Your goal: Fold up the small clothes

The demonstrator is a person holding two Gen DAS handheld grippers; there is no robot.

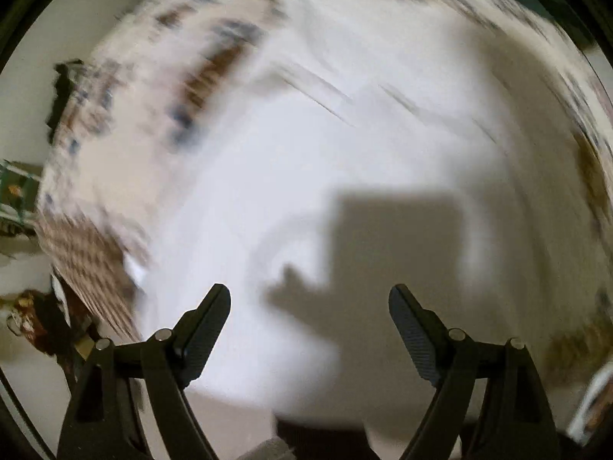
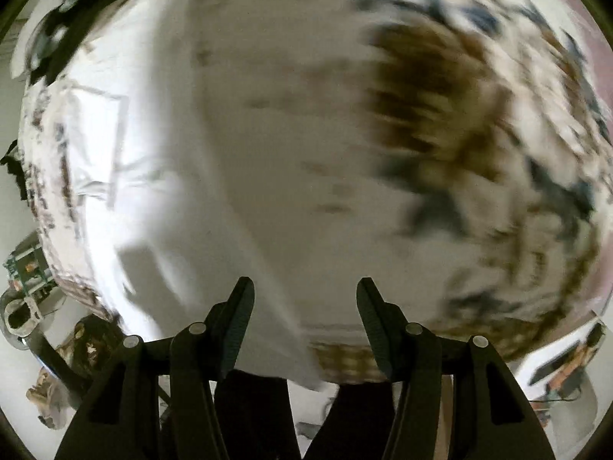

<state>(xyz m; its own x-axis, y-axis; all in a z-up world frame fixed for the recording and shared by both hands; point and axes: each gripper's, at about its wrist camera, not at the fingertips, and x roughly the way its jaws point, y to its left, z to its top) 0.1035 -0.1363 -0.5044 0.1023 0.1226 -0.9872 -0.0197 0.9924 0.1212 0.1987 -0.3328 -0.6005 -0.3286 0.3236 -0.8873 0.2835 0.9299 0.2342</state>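
Note:
Both views are badly smeared by motion. A white garment (image 1: 306, 134) lies spread under my left gripper (image 1: 309, 291), which hangs above it with its jaws wide apart and nothing between them; the gripper's shadow falls on the fabric. In the right wrist view the white garment (image 2: 153, 199) fills the left half, with a stitched rectangular panel on it. Its edge runs diagonally down toward my right gripper (image 2: 304, 283). That gripper is open, above the cloth, with nothing pinched between its fingers.
The garment rests on a patterned cover with brown and blue patches (image 1: 92, 237) (image 2: 479, 134). Past the cover's left edge there is pale floor with brown clutter (image 2: 80, 341) and a green item (image 1: 15, 188). Dark trouser legs (image 2: 253, 414) show below the right gripper.

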